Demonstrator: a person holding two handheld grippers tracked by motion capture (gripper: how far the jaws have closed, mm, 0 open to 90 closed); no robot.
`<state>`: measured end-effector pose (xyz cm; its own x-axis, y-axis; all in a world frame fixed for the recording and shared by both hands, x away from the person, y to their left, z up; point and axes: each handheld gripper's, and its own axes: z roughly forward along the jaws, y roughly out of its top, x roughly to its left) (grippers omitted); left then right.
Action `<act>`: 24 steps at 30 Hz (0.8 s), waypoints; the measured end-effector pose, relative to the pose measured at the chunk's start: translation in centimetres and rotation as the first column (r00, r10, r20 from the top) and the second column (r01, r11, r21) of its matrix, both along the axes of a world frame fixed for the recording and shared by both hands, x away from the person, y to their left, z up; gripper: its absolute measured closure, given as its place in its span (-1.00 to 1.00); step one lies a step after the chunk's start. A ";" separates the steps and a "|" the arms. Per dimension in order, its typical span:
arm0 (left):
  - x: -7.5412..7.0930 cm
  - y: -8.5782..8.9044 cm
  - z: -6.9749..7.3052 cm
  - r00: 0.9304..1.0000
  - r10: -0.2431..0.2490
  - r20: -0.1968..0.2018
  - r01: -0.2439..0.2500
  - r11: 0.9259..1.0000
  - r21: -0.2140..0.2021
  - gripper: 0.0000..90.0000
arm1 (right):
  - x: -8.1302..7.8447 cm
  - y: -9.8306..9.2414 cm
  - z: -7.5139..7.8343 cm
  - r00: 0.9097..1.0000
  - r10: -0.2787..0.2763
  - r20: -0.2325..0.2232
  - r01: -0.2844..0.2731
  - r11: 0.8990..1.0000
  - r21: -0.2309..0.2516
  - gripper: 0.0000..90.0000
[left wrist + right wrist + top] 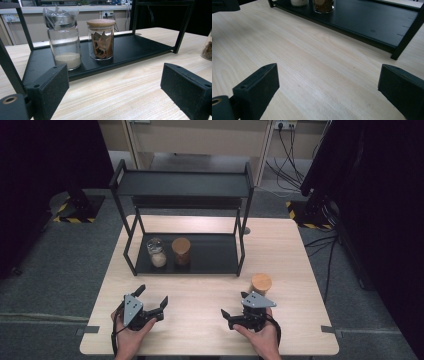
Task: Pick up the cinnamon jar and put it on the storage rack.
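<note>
A black two-tier rack [210, 260] stands on the wooden table. On its lower shelf [140, 47] sit two glass jars side by side: one with white powder [156, 252] [64, 45] and one with a wooden lid [181, 251] holding brown pieces [101, 40]. A third wooden-lidded jar [261, 284] stands on the table just beyond my right gripper [235, 304]. My left gripper [152, 296] rests near the front edge, open and facing the two shelved jars, jaws wide apart [115, 92]. My right gripper [327, 92] is open over bare tabletop, holding nothing.
The rack's upper shelf [182, 184] overhangs the lower one, with uprights at its corners [409, 32]. The third jar's edge [208, 48] shows at the right of the left gripper view. Bare table [200, 295] lies between the grippers and the rack. Cables lie on the floor at right.
</note>
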<state>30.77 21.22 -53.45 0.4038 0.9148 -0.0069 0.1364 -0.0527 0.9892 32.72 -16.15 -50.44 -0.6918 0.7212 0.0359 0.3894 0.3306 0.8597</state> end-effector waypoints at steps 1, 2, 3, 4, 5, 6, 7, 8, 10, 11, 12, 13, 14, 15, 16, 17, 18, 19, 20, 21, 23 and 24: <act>0.0 0.0 0.0 1.000 0.000 0.001 0.000 1.000 0.000 -0.83 | -0.1 -0.1 -0.1 1.000 -0.001 -0.001 0.001 1.000 0.000 -0.91; 0.0 0.0 0.0 1.000 0.000 0.001 0.000 1.000 0.001 -0.83 | -0.3 -0.3 -0.2 1.000 -0.004 -0.002 0.004 1.000 -0.001 -0.91; 0.0 0.0 0.0 1.000 0.000 0.002 0.000 1.000 0.003 -0.83 | -0.3 -0.4 -0.3 1.000 -0.006 -0.004 0.006 1.000 0.000 -0.91; 0.0 0.0 0.0 1.000 0.000 0.003 0.000 1.000 0.004 -0.83 | -0.5 -0.6 -0.3 1.000 -0.008 -0.006 0.008 1.000 0.001 -0.91; 0.0 0.0 0.0 1.000 -0.001 0.003 0.001 1.000 0.005 -0.83 | -0.6 -0.7 -0.4 1.000 -0.009 -0.007 0.009 1.000 0.001 -0.91; 0.0 0.0 0.0 1.000 -0.001 0.003 0.001 1.000 0.004 -0.83 | -0.7 -0.8 -0.4 1.000 -0.012 -0.007 0.012 1.000 0.001 -0.91; 0.0 0.0 0.0 1.000 -0.001 0.003 0.001 1.000 0.003 -0.83 | -1.0 -1.0 -0.4 1.000 -0.013 -0.007 0.013 1.000 0.000 -0.91; 0.0 0.0 0.0 1.000 0.000 0.003 0.000 1.000 0.001 -0.83 | -1.1 -1.1 -0.4 1.000 -0.014 -0.007 0.014 1.000 0.001 -0.91; 0.0 0.0 0.0 1.000 0.000 0.003 0.000 1.000 0.000 -0.83 | -1.4 -1.5 -0.5 1.000 -0.019 -0.010 0.019 1.000 0.001 -0.91; 0.0 0.0 0.0 1.000 -0.001 0.003 0.001 1.000 0.001 -0.83 | -1.6 -1.7 -0.5 1.000 -0.022 -0.010 0.022 1.000 0.002 -0.91; 0.0 0.0 0.0 1.000 -0.001 0.003 0.001 1.000 0.002 -0.83 | -1.8 -2.0 -0.6 1.000 -0.028 -0.015 0.028 1.000 0.002 -0.91; 0.0 0.0 0.0 1.000 -0.001 0.003 0.001 1.000 0.003 -0.83 | -1.9 -2.2 -0.6 0.999 -0.032 -0.016 0.032 0.999 0.003 -0.91; 0.0 0.0 0.0 1.000 0.000 0.003 0.000 1.000 0.002 -0.83 | -2.1 -2.5 -0.7 0.999 -0.037 -0.016 0.038 0.999 0.006 -0.91; 0.0 0.0 0.0 1.000 -0.001 0.002 0.001 1.000 0.001 -0.83 | -2.2 -2.7 -0.8 0.999 -0.041 -0.018 0.041 0.999 0.006 -0.91; 0.0 0.0 0.0 1.000 -0.001 0.001 0.001 1.000 0.000 -0.83 | -2.4 -2.9 -0.8 0.999 -0.045 -0.020 0.045 0.999 0.005 -0.91; 0.0 0.0 0.0 1.000 -0.001 0.000 0.001 1.000 -0.001 -0.83 | -2.5 -3.1 -0.9 0.999 -0.049 -0.022 0.049 0.999 0.005 -0.91; 0.0 0.0 0.0 1.000 0.000 0.001 0.000 1.000 -0.001 -0.83 | -2.6 -3.4 -1.0 0.998 -0.054 -0.024 0.054 0.999 0.006 -0.91; 0.0 0.0 0.0 1.000 -0.001 0.001 0.001 1.000 -0.001 -0.83 | -2.7 -3.7 -1.0 0.998 -0.059 -0.025 0.059 0.998 0.008 -0.91; 0.0 0.0 0.0 1.000 -0.001 0.002 0.001 1.000 0.001 -0.83 | -2.8 -3.9 -1.1 0.998 -0.065 -0.028 0.065 0.998 0.008 -0.91; 0.0 0.0 0.0 1.000 0.000 0.003 0.000 1.000 0.002 -0.83 | -2.8 -4.1 -1.1 0.997 -0.068 -0.029 0.069 0.998 0.009 -0.91; 0.0 0.0 0.0 1.000 -0.001 0.003 0.001 1.000 0.002 -0.83 | -3.0 -4.5 -1.1 0.997 -0.077 -0.031 0.078 0.997 0.012 -0.91; 0.0 0.0 0.0 1.000 0.000 0.002 0.000 1.000 0.000 -0.83 | -3.0 -4.6 -1.1 0.996 -0.081 -0.030 0.081 0.997 0.013 -0.91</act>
